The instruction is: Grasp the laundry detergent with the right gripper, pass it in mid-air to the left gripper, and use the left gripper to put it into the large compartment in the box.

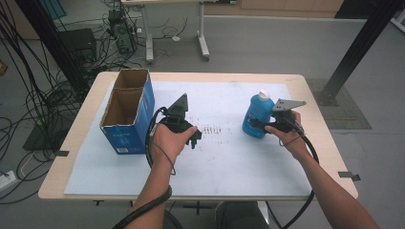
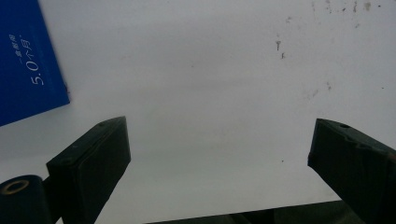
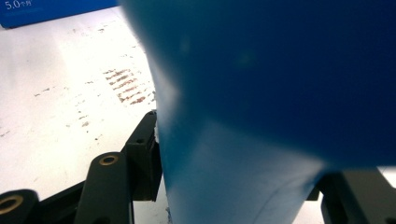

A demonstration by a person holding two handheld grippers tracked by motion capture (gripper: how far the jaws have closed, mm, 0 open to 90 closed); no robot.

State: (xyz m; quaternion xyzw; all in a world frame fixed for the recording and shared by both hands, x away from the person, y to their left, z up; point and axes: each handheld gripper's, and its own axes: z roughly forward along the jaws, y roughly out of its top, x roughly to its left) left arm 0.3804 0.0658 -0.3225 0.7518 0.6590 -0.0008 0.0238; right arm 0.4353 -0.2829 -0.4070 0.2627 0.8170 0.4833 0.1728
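**Bottle gripped; transfer to box pending**

The right hand-held gripper is clamped on the blue bottle, which stands upright on the table at its 3 o'clock side. The left hand-held gripper hangs open and empty over the table centre. The open box stands at 9 o'clock. Judged remaining: lift, carry, place the bottle.

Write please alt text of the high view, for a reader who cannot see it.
The right gripper is closed on a blue bottle with a white cap, upright on a white mat. The left gripper hangs open over the mat, beside an open blue cardboard box.
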